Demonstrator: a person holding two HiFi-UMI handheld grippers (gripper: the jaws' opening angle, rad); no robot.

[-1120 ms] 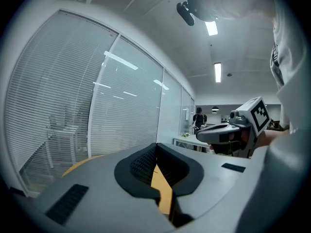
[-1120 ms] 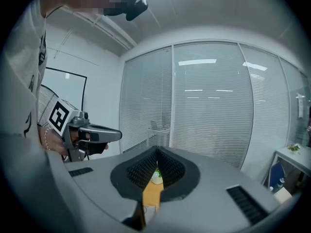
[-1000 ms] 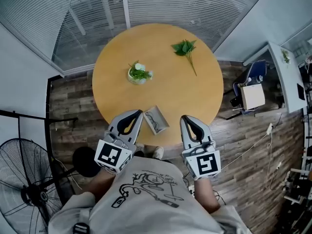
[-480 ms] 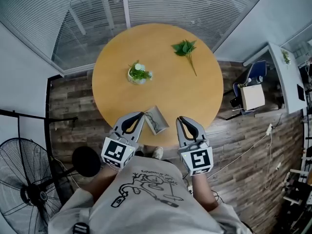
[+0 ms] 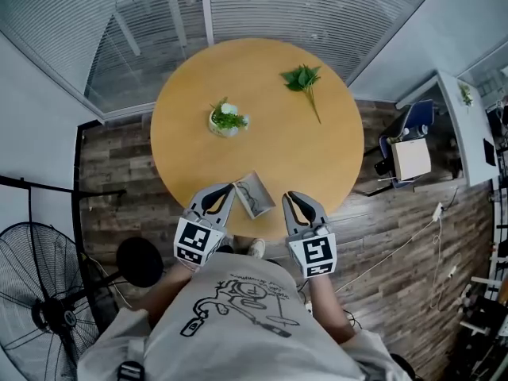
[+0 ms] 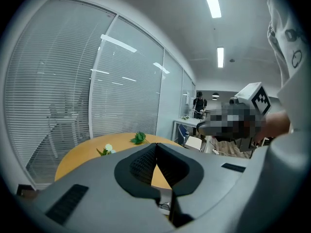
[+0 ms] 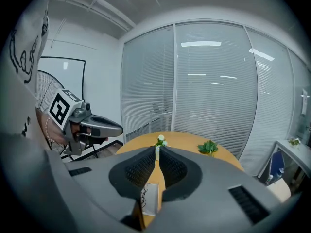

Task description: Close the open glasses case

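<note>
**Head view.** Glasses case (image 5: 254, 194) lies open at the near edge of the round wooden table (image 5: 262, 145), between the two claws.
- Left gripper (image 5: 225, 192): case sits just beside its tips, on their right.
- Right gripper (image 5: 294, 200): case is to its left and slightly ahead, near but apart, so the left gripper is the nearer one.
- Case long axis runs approx. away from the person, a bit skewed.
- Lid vs. tray can't be told apart from above, and the hinge side isn't readable.
- Tabletop is smooth, matte and wood-toned.
- Flower pot (image 5: 226, 121) and leafy sprig (image 5: 302, 78) are well ahead of both claws, out of the way.

**Left gripper view.** Jaw tips meet and nothing is held. The pads (image 6: 141, 164) are black and ribbed, w/ bare tabletop showing through the V-shaped gap under the tips. The case isn't clearly in this view; judged to lie off the jaw line to the right.

**Right gripper view.** Jaws are nearly together, w/ only a thin slit between the tips, and nothing is gripped. The case (image 7: 148, 198) shows low in the gap, ahead of and below the jaw line. It has a pale lining w/ a dark, wire-thin frame inside, and the shell looks rigid.

Judgement: closing needs a push on the raised half, and the left claw has the shorter reach.
</note>
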